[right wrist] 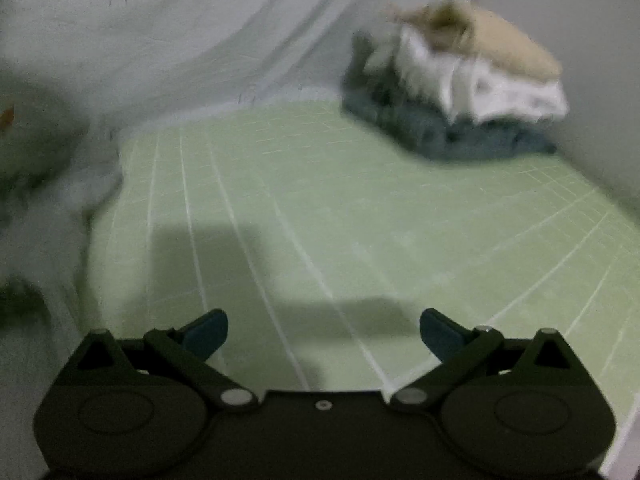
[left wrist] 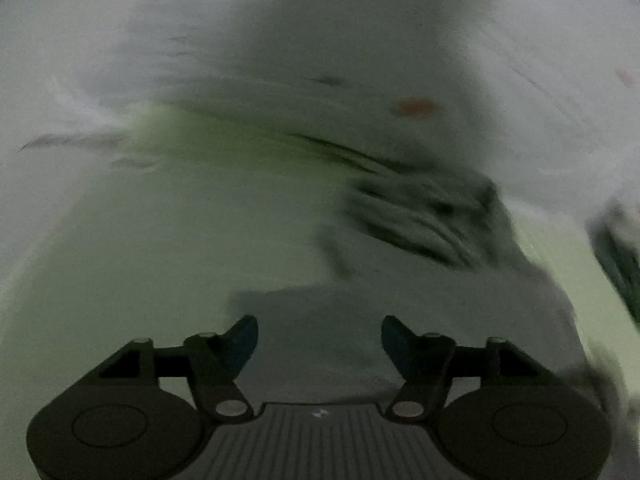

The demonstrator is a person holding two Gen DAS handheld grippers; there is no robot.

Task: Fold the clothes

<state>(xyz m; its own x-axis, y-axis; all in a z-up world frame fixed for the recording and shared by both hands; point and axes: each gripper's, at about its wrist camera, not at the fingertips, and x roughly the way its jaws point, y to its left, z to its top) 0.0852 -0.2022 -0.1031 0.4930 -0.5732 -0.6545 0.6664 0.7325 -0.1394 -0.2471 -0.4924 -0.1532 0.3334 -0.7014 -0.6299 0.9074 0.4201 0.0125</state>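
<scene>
My left gripper (left wrist: 319,338) is open and empty over the pale green mat (left wrist: 160,240); the view is motion-blurred. A dark grey crumpled garment (left wrist: 424,216) lies ahead to the right on the mat. A white cloth with orange spots (left wrist: 360,60) spreads behind it. My right gripper (right wrist: 324,334) is open and empty above the green gridded mat (right wrist: 320,200). A stack of folded clothes (right wrist: 460,92), dark grey below, white in the middle, beige on top, sits at the far right of the mat.
A white cloth (right wrist: 200,40) lies draped behind the mat and bunches up at the left (right wrist: 48,184). A pale wall (right wrist: 580,60) stands right of the stack. Another dark item (left wrist: 616,256) shows at the left wrist view's right edge.
</scene>
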